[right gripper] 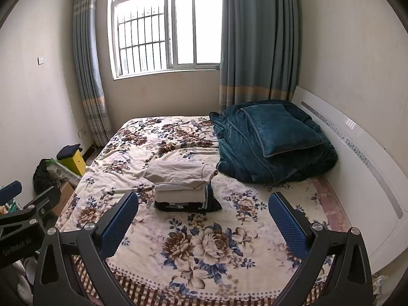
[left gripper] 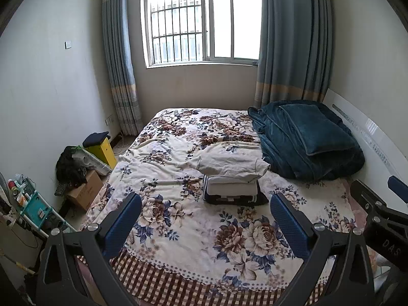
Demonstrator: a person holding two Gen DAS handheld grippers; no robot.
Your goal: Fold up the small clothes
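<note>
A small stack of folded clothes (left gripper: 233, 187) sits in the middle of the floral bed cover (left gripper: 178, 229): a dark garment at the bottom, white folded pieces on it, and a cream garment (left gripper: 229, 165) lying loosely on top. The stack shows in the right wrist view too (right gripper: 185, 191). My left gripper (left gripper: 206, 204) is open and empty, held back above the near part of the bed. My right gripper (right gripper: 204, 204) is open and empty, also short of the stack. Part of the right gripper shows at the left wrist view's right edge (left gripper: 380, 214).
A folded teal blanket with a pillow (left gripper: 306, 140) lies at the bed's far right by the white headboard (left gripper: 369, 132). Cardboard box (left gripper: 84, 191), yellow box (left gripper: 103, 150), dark clothes and a teal rack (left gripper: 33, 204) stand on the floor to the left.
</note>
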